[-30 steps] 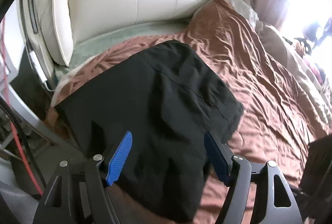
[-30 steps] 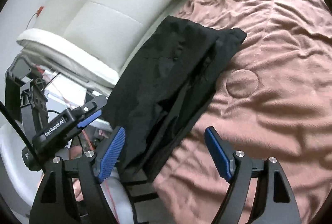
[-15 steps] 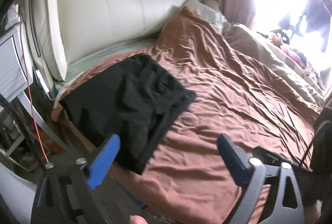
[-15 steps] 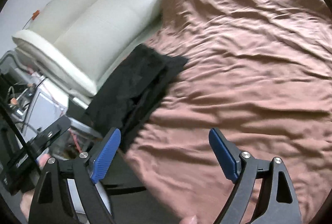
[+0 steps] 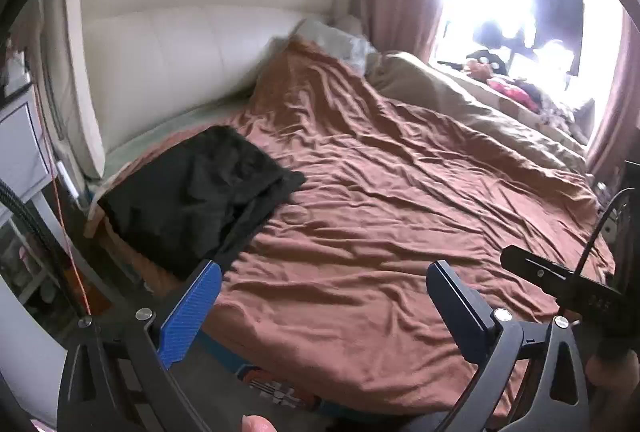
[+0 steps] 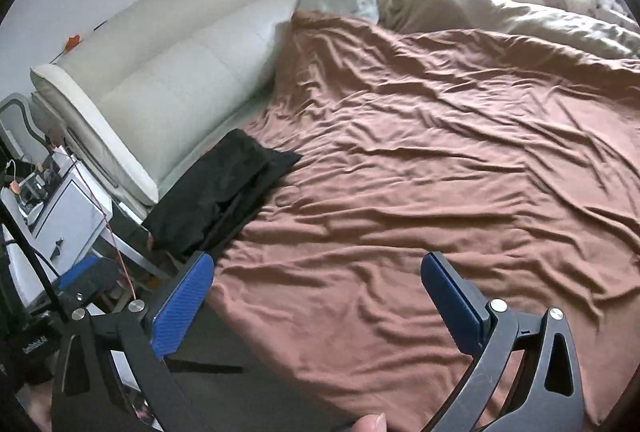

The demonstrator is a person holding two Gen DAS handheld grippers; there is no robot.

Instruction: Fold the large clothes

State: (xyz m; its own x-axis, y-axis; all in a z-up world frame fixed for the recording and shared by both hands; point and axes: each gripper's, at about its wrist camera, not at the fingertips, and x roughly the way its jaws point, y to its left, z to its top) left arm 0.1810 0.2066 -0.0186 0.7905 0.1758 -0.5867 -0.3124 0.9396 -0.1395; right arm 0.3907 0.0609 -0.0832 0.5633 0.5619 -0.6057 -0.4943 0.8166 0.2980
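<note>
- You had the folded black garment (image 5: 196,192) (image 6: 224,188) lying on the wrinkled brown bedspread (image 5: 400,224) (image 6: 420,172), at its left corner, just before the padded cream headboard (image 5: 192,48) (image 6: 172,72).
- Your white bedside drawer unit (image 6: 68,220) stood left of the bed.
- A beige duvet (image 5: 460,104) (image 6: 500,16) lay behind the bedspread, below the window.
</note>
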